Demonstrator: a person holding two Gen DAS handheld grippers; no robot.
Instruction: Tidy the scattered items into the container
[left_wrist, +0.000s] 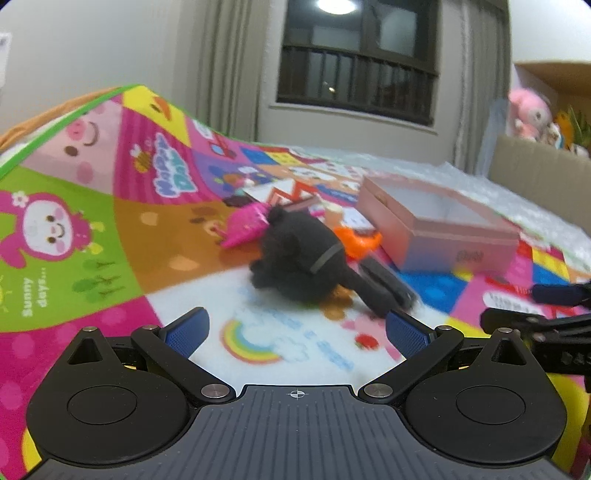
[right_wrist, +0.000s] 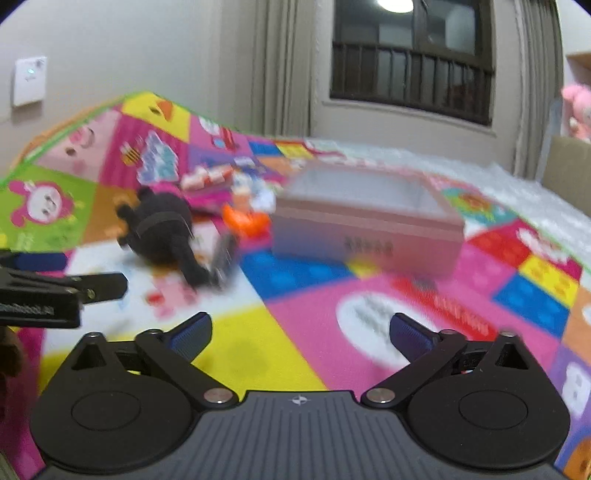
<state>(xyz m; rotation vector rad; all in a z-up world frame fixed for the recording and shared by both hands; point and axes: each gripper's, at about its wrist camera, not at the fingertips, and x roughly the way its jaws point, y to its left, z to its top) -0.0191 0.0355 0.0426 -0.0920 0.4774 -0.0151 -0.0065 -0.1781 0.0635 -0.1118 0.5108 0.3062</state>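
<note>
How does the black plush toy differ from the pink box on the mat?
The black plush toy is dark, soft and rounded; the pink box is pale, rigid and rectangular. The toy lies tipped on its side among other scattered items; the box sits flat with its open top up. The toy looks smaller than the box. Both rest on the colourful mat, and neither is held: the left tool and right tool are open.

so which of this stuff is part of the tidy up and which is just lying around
Part of the job:
- pink box, open
- black plush toy
- orange toy
- pink toy
- dark flat item

Just lying about:
- play mat
- pink plush on the shelf
- cardboard box
</note>
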